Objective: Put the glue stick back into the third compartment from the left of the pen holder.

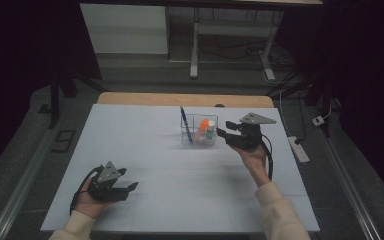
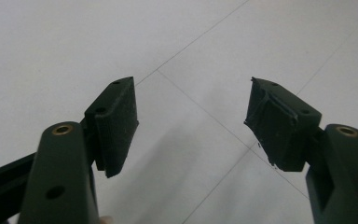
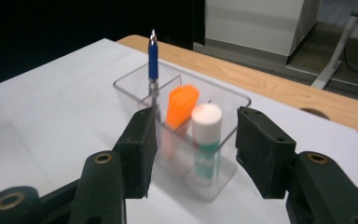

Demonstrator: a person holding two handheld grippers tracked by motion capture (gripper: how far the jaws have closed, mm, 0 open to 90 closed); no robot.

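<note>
A clear plastic organizer stands on a white table cover, toward the far middle of the table. Its inside is split into compartments. A blue pen stands upright at its left end, an orange marker leans in the middle, and a white-capped glue stick stands in the compartment on the right.

The right gripper sits just right of the organizer, jaws parted and empty; in the right gripper view they frame the glue stick without touching it.

The left gripper rests near the table's front left, well apart from the organizer, jaws wide open with nothing between them.

A wooden table edge shows past the cover. The room beyond is dark, with a white desk frame on a grey floor.
</note>
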